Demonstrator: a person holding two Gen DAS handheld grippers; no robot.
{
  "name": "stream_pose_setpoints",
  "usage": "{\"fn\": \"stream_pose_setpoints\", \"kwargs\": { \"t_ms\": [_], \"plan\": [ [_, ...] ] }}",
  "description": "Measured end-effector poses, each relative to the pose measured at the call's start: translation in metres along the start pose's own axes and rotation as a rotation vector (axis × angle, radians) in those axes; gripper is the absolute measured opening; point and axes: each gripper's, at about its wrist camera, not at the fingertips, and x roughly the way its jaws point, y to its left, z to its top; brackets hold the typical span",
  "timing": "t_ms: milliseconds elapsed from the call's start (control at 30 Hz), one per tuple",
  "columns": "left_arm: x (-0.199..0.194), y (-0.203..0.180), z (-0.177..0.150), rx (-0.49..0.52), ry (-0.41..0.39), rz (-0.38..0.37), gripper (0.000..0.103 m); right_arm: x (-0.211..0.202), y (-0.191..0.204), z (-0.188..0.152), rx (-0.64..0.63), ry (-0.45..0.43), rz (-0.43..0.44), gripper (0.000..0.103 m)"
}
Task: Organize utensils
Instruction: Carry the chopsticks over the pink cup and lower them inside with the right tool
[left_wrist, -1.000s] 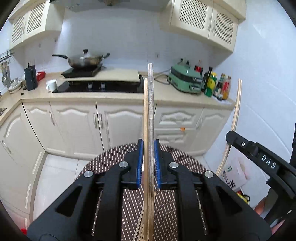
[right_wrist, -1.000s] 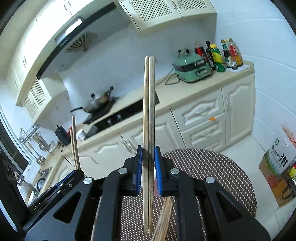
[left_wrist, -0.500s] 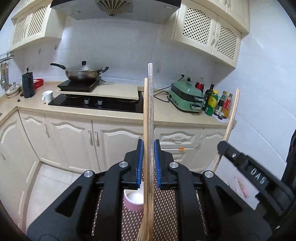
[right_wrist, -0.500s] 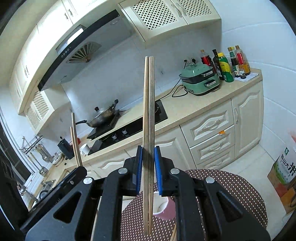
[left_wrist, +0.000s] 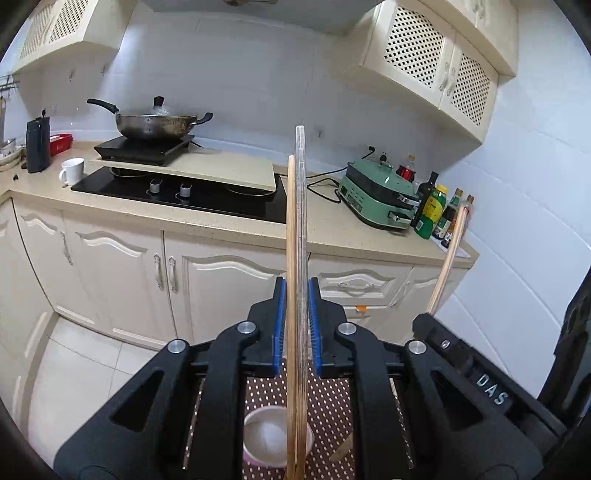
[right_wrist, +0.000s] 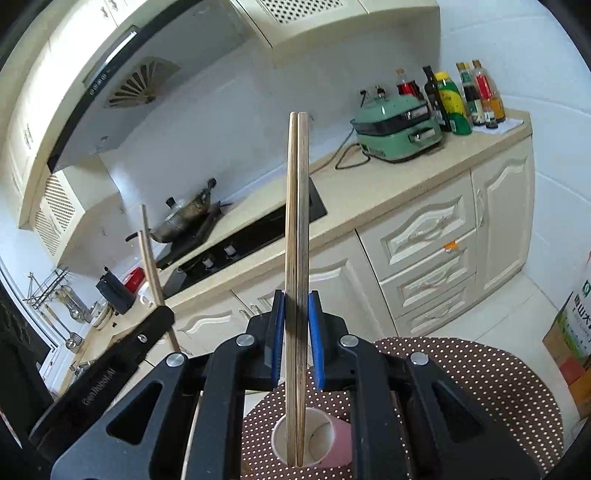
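Observation:
My left gripper (left_wrist: 297, 291) is shut on a pair of wooden chopsticks (left_wrist: 296, 229) that stand upright between its blue pads. My right gripper (right_wrist: 297, 304) is shut on another pair of chopsticks (right_wrist: 297, 221), also upright. A pink cup (left_wrist: 258, 439) with a white inside stands on the brown dotted table (left_wrist: 332, 402), below and between the left fingers. In the right wrist view the cup (right_wrist: 332, 439) is just under the lower ends of the right pair. The right gripper with its chopsticks (left_wrist: 448, 254) shows at the right of the left view; the left gripper with its pair (right_wrist: 153, 273) shows at the left of the right view.
A round brown dotted table (right_wrist: 498, 376) is below both grippers. Loose chopsticks (left_wrist: 341, 448) lie on it. Behind are cream cabinets (left_wrist: 122, 266), a counter with a black hob (left_wrist: 184, 192), a wok (left_wrist: 155, 123), a green appliance (left_wrist: 384, 201) and bottles (left_wrist: 432, 210). A carton (right_wrist: 570, 332) stands on the floor at right.
Both grippers have tilted and come over the table, so the pink cup has come into view beneath them. Both still hold their chopsticks upright.

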Motion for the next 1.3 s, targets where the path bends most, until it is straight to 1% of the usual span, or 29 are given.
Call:
{"fn": "stream_pose_setpoints", "kwargs": {
  "t_ms": [67, 133, 233, 333, 500, 600, 867, 1100, 1200, 1300],
  "plan": [
    [0.011, 0.005, -0.006, 0.015, -0.014, 0.005, 0.012, 0.009, -0.005, -0.005, 0.021, 0.001, -0.005, 0.012],
    [0.024, 0.011, -0.013, 0.020, 0.004, 0.017, 0.012, 0.019, -0.009, -0.009, 0.036, 0.005, -0.008, 0.012],
    [0.040, 0.018, -0.023, 0.014, 0.029, 0.002, 0.012, 0.032, -0.013, -0.018, 0.038, 0.020, -0.006, 0.012],
    [0.054, 0.022, -0.039, 0.028, 0.057, 0.002, 0.012, 0.043, -0.012, -0.028, 0.002, 0.036, -0.022, 0.012],
    [0.074, 0.031, -0.064, 0.000, 0.116, 0.024, 0.012, 0.055, -0.010, -0.049, -0.054, 0.066, -0.036, 0.012],
    [0.080, 0.033, -0.073, 0.010, 0.137, 0.027, 0.012, 0.062, -0.011, -0.059, -0.062, 0.096, -0.040, 0.012],
    [0.074, 0.039, -0.089, 0.023, 0.193, 0.013, 0.012, 0.063, -0.009, -0.078, -0.087, 0.157, -0.042, 0.012],
    [0.068, 0.042, -0.106, 0.018, 0.252, 0.025, 0.013, 0.060, -0.012, -0.090, -0.073, 0.198, -0.037, 0.012],
    [0.062, 0.042, -0.109, 0.022, 0.259, 0.025, 0.012, 0.059, -0.012, -0.094, -0.080, 0.220, -0.041, 0.012],
    [0.062, 0.043, -0.114, 0.020, 0.284, 0.030, 0.012, 0.058, -0.011, -0.099, -0.095, 0.234, -0.046, 0.012]
  ]
}}
